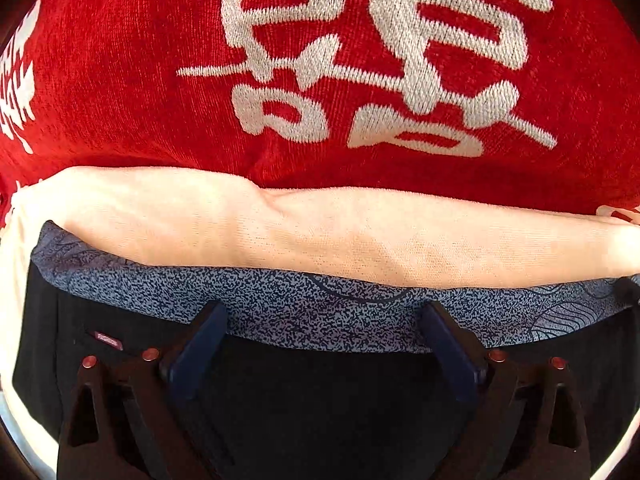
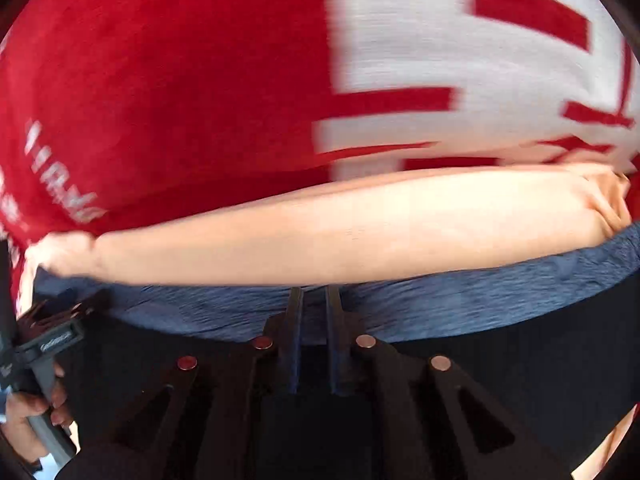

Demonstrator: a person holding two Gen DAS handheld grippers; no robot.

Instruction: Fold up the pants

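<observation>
Black pants (image 1: pixel 320 400) with a blue-grey speckled band (image 1: pixel 304 308) along their far edge lie under both grippers. A pale cream cloth (image 1: pixel 320 232) runs across just beyond that band. My left gripper (image 1: pixel 322 312) points steeply down over the black cloth, open wide, with its fingertips at the band and nothing between them. In the blurred right wrist view the black pants (image 2: pixel 520 380), the band (image 2: pixel 440 296) and the cream cloth (image 2: pixel 320 232) show again. My right gripper (image 2: pixel 314 300) is shut to a narrow slit at the band. I cannot tell whether cloth is pinched.
A red blanket (image 1: pixel 140 80) with large white characters covers the surface beyond the cream cloth. At the right wrist view's left edge, a hand (image 2: pixel 28 408) holds the left gripper's body (image 2: pixel 48 338). A small red label (image 1: pixel 105 340) sits on the black cloth.
</observation>
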